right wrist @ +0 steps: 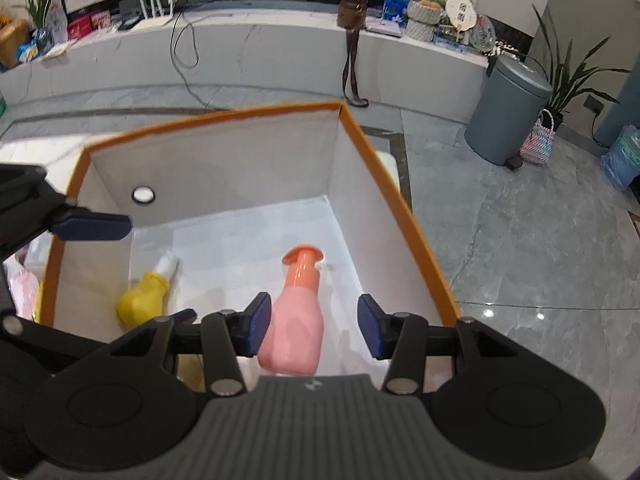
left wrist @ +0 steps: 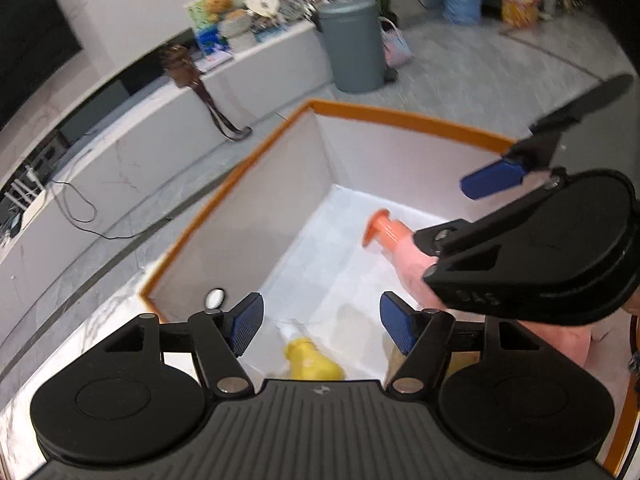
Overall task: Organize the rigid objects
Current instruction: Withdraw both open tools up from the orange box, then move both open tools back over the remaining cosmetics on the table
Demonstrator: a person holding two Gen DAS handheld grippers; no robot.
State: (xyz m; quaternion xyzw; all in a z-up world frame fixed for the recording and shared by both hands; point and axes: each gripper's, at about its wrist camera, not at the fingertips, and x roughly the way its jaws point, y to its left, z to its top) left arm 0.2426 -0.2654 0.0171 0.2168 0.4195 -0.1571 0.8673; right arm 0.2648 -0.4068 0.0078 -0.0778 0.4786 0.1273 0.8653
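Both bottles lie on the floor of the orange-rimmed box (right wrist: pixel 404 208): left hand-held gripper (left wrist: pixel 322 326) released above the yellow bottle (right wrist: pixel 142 300), right hand-held gripper (right wrist: pixel 314 326) slack astride the pink bottle (right wrist: pixel 294 328); withdraw straight up, clear of the walls.

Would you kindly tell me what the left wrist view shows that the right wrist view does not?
Only the left wrist view: both gripper heads, the right gripper seen from outside.
Only the right wrist view: the whole pink plastic pump bottle, with a gap at the right pad.
Both: the orange-rimmed white box, the yellow plastic bottle and the open left gripper.
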